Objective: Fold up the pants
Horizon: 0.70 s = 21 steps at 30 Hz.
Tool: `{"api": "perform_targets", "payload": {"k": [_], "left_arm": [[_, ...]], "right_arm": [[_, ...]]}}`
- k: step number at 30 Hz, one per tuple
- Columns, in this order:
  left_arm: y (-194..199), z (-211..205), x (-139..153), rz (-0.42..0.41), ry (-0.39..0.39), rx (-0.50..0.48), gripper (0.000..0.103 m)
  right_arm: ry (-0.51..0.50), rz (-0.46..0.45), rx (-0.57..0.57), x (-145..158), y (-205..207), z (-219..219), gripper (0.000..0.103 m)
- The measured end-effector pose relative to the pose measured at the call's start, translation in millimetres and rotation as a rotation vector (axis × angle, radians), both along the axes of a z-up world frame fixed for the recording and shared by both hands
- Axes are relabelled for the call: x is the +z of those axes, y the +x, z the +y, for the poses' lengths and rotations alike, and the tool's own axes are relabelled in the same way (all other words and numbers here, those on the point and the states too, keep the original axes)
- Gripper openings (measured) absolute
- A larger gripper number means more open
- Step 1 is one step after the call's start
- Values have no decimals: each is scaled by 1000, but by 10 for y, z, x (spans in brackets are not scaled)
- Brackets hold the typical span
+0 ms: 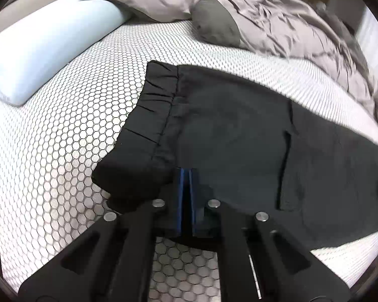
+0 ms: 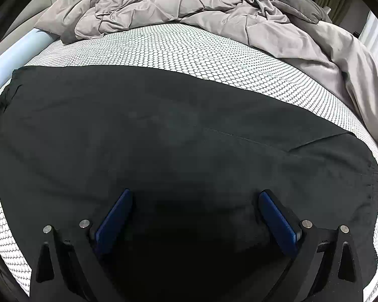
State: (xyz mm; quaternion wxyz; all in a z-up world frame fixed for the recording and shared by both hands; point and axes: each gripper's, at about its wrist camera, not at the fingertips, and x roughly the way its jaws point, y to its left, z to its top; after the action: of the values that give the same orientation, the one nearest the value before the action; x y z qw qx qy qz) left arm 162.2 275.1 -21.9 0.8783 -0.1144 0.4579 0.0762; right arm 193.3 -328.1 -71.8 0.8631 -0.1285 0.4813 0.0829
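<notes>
Black pants (image 1: 229, 136) hide left tongs (image 1: 188, 173) tips; grip unclear.

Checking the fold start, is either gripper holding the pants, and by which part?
The left gripper is shut on the pants, at the near edge just below the waistband. The right gripper is open above them, holding nothing.
</notes>
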Motion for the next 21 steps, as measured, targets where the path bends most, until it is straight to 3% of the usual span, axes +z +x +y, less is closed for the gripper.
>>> {"api": "perform_targets", "payload": {"k": [3,6,9,13,16,18,21], "left_arm": [[84,-218,90,-51,-70,-102,5],[325,-481,44,-36,-30,-170,5],[511,-376,-115,4,-18,-99,5],[551,29,-98,-24,-27,53,5],[580,179,-68,-45,-104,69,5],[645,37,0,-71,-100,19,5],[846,-297,-31,-51,-66,-105,9]], "right_arm": [[11,-8,-1,54,-14,32,101],[76,-32,44,173,-74,154,101],[80,-25,93,155,-89,307,101],[-35,5,61,-38,-34,268,101],[-31,-4,-16,-13,12,55,101],[17,1,-39,13,24,-39,101],[8,-4,-21,26,4,32,101]]}}
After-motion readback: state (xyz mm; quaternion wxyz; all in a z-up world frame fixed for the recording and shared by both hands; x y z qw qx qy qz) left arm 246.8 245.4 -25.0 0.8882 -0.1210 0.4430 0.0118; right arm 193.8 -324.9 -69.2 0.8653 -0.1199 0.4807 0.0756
